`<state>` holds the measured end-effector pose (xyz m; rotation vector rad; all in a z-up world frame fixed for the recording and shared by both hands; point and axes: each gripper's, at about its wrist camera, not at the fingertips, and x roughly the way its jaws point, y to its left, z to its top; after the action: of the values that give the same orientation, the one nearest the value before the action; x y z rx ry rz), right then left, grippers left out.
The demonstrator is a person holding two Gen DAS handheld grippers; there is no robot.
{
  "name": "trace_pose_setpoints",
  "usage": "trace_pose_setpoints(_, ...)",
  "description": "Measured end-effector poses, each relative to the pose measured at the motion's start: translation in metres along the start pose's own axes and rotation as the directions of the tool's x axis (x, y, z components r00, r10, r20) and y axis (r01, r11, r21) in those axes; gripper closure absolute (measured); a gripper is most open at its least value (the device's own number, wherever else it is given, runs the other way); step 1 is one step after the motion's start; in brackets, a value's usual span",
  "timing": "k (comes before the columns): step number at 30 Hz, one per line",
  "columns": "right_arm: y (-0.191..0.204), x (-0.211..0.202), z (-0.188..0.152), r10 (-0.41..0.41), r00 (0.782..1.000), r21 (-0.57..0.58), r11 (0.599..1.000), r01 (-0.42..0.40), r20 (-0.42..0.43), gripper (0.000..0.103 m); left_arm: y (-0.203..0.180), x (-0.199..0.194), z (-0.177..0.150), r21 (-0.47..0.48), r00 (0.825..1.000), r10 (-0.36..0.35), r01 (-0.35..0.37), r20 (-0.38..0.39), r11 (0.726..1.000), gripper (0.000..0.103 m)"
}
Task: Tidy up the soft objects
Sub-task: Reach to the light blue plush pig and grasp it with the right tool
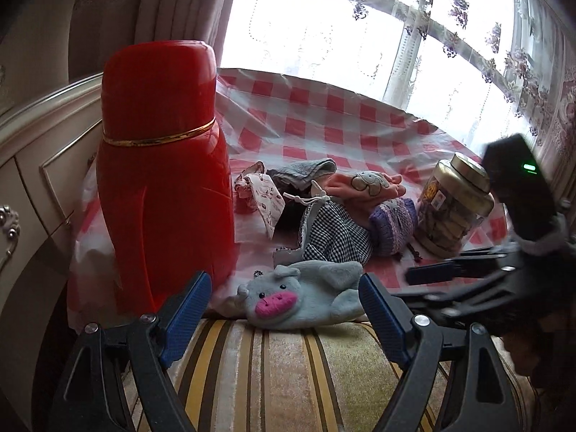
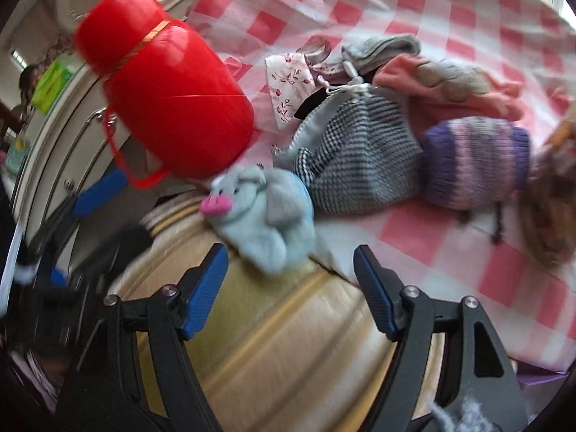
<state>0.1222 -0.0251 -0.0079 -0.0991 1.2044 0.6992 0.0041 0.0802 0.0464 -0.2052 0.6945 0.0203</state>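
Note:
A light-blue plush animal with a pink snout (image 1: 298,297) (image 2: 264,212) lies at the near edge of the red-checked cloth, half on the striped cushion. Behind it lie a black-and-white checked drawstring pouch (image 1: 334,234) (image 2: 356,158), a purple knitted hat (image 1: 392,225) (image 2: 475,162), a pink cloth with a grey patch (image 1: 363,187) (image 2: 450,86), a grey cloth (image 1: 306,171) (image 2: 381,48) and a floral pouch (image 1: 259,194) (image 2: 291,82). My left gripper (image 1: 284,318) is open, just short of the plush. My right gripper (image 2: 291,289) is open above the cushion, also near the plush, and shows in the left wrist view (image 1: 432,273).
A tall red thermos (image 1: 162,165) (image 2: 169,97) stands left of the pile. A clear jar with a gold lid (image 1: 453,205) stands to the right. A white dresser (image 1: 32,165) is at far left. The striped cushion (image 1: 288,370) (image 2: 288,352) lies below the grippers.

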Motion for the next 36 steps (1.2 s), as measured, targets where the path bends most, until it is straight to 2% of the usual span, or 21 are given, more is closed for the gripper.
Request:
trace_pose_setpoints(2,0.0,0.019,0.006,-0.002,1.0,0.023,1.0,0.002,-0.018,0.029,0.004,0.001,-0.002,-0.018,1.0,-0.009,0.009,0.001,1.0,0.02)
trace_pose_setpoints(3,0.0,0.026,0.009,0.0,1.0,0.035,0.999,0.001,-0.024,0.034,0.006,0.002,-0.002,-0.028,1.0,-0.01,0.01,0.001,1.0,0.02)
trace_pose_setpoints(4,0.0,0.035,0.009,0.02,0.999,0.048,0.999,-0.018,-0.035,0.057,0.008,0.002,-0.003,-0.036,1.0,-0.01,0.01,0.0,0.999,0.02)
trace_pose_setpoints(5,-0.001,0.043,0.008,0.039,0.998,0.057,0.998,-0.036,-0.051,0.074,0.011,0.002,-0.003,-0.046,1.0,-0.019,0.019,-0.002,0.999,0.02)
trace_pose_setpoints(7,-0.004,0.049,0.005,0.072,0.996,0.081,0.994,-0.067,-0.055,0.08,0.014,0.003,-0.005,-0.063,1.0,-0.023,0.022,-0.003,0.998,0.02)
trace_pose_setpoints(11,-0.011,0.03,-0.003,0.122,0.993,0.096,0.988,-0.121,-0.004,0.083,0.02,0.005,-0.007,-0.087,0.999,-0.039,0.039,-0.006,0.995,0.021)
trace_pose_setpoints(16,-0.029,-0.007,-0.02,0.124,0.99,0.109,0.985,-0.13,0.067,0.084,0.02,0.009,-0.007,-0.087,0.999,-0.046,0.044,-0.019,0.995,0.022)
trace_pose_setpoints(23,-0.076,-0.06,-0.059,0.121,0.982,0.2,0.969,-0.148,0.143,0.084,0.01,0.013,-0.004,-0.047,0.999,-0.038,0.036,-0.039,0.998,0.025)
trace_pose_setpoints(31,-0.115,-0.102,-0.101,0.13,0.97,0.286,0.94,-0.186,0.204,0.085,-0.022,0.029,0.017,0.059,0.998,-0.044,0.046,-0.038,0.997,0.027)
trace_pose_setpoints(36,-0.135,-0.119,-0.125,0.09,0.965,0.337,0.926,-0.173,0.246,0.084,-0.051,0.05,0.032,0.112,0.994,-0.087,0.094,-0.067,0.989,0.027)
